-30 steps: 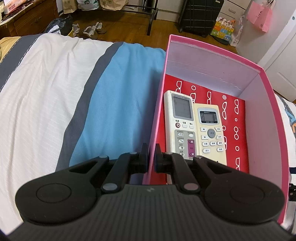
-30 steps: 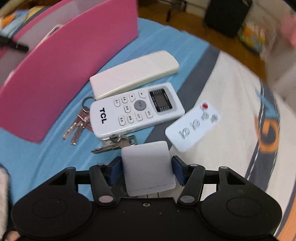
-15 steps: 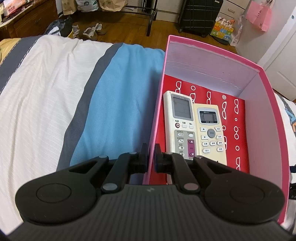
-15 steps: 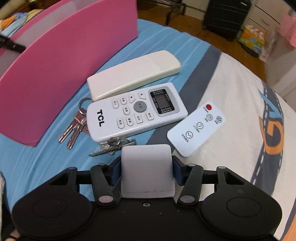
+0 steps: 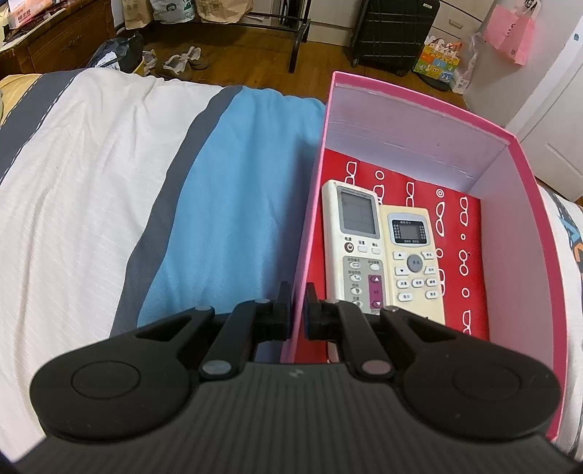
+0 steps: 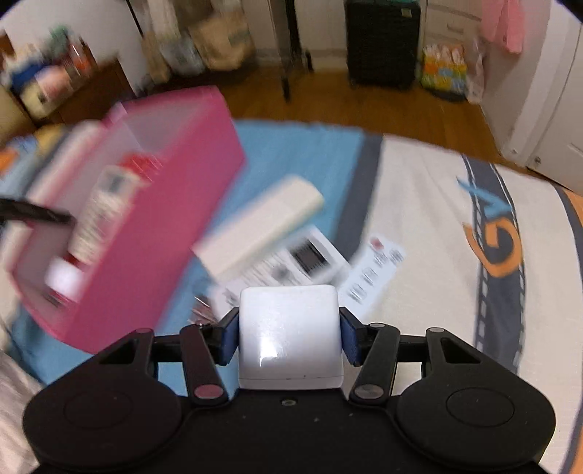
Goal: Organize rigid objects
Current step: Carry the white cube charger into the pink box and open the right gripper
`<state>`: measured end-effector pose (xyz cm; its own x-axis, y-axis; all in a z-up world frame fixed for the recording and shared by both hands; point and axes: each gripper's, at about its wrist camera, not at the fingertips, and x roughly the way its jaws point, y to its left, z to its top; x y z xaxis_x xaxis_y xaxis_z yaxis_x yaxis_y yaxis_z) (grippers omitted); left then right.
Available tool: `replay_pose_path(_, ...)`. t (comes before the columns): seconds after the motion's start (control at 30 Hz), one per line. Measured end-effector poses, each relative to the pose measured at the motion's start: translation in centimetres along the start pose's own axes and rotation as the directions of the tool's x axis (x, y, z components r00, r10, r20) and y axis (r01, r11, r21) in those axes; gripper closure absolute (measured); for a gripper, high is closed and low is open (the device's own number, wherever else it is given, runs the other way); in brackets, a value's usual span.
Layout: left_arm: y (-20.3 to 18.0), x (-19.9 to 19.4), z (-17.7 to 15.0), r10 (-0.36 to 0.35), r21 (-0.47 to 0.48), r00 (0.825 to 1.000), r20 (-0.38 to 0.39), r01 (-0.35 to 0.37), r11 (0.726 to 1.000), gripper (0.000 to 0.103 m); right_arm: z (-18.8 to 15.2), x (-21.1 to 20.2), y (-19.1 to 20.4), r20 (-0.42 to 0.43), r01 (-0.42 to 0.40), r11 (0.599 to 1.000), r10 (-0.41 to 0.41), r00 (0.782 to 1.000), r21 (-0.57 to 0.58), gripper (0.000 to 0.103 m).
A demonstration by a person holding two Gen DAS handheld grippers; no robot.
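Observation:
A pink box (image 5: pixel 419 105) with a red patterned floor lies on the bed. Two remotes lie side by side in it: a white one (image 5: pixel 355 240) and a cream one (image 5: pixel 413 262). My left gripper (image 5: pixel 298 310) is shut on the box's left wall. My right gripper (image 6: pixel 289 333) is shut on a white square case (image 6: pixel 289 328), held above the bed. The right wrist view is blurred: the pink box (image 6: pixel 145 233) is at left, and a long white remote (image 6: pixel 262 226), the TCL remote (image 6: pixel 291 262) and a small flat remote (image 6: pixel 375 269) lie beyond the case.
The bed has a striped white, grey and blue cover (image 5: pixel 109 189). Keys (image 6: pixel 200 310) lie by the box, blurred. Beyond the bed are a wooden floor, a black suitcase (image 5: pixel 393 32), shoes (image 5: pixel 182 62), bags and a white door (image 5: pixel 554 91).
My right gripper has risen and tilted up with the white case, so the box interior and room now show, blurred. The left gripper still holds the box wall, almost unmoved.

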<state>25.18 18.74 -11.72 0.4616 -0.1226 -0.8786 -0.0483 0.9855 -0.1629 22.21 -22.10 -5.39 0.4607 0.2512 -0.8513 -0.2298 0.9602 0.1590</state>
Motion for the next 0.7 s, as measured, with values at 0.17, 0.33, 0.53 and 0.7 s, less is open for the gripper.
replay_pose_path(0.17, -0.1, 0.0, 0.0, -0.003, -0.001, 1.0, 0.003, 0.003, 1.0, 0.098, 0.8, -4.7, 4.5, 0.145, -0.11, 0.99, 0.122, 0.982, -0.087, 0.043)
replay_pose_path(0.33, -0.1, 0.0, -0.1, -0.007, -0.002, 1.0, 0.004, 0.007, 1.0, 0.098, 2.6, -6.0, 10.3, 0.147, -0.179, 0.959, 0.214, 0.966, -0.219, 0.043)
replay_pose_path(0.53, 0.4, -0.1, 0.0, -0.025, -0.012, 1.0, 0.0, 0.025, 1.0, 0.098, 5.2, -1.5, 16.9, 0.035, -0.197, 0.91, 0.225, 0.974, -0.364, 0.043)
replay_pose_path(0.7, 0.7, 0.0, 0.1, -0.039, -0.006, 0.999, -0.004, 0.039, 0.999, 0.097, 6.1, 3.6, 19.8, -0.094, -0.145, 0.876, 0.114, 0.989, -0.461, 0.043)
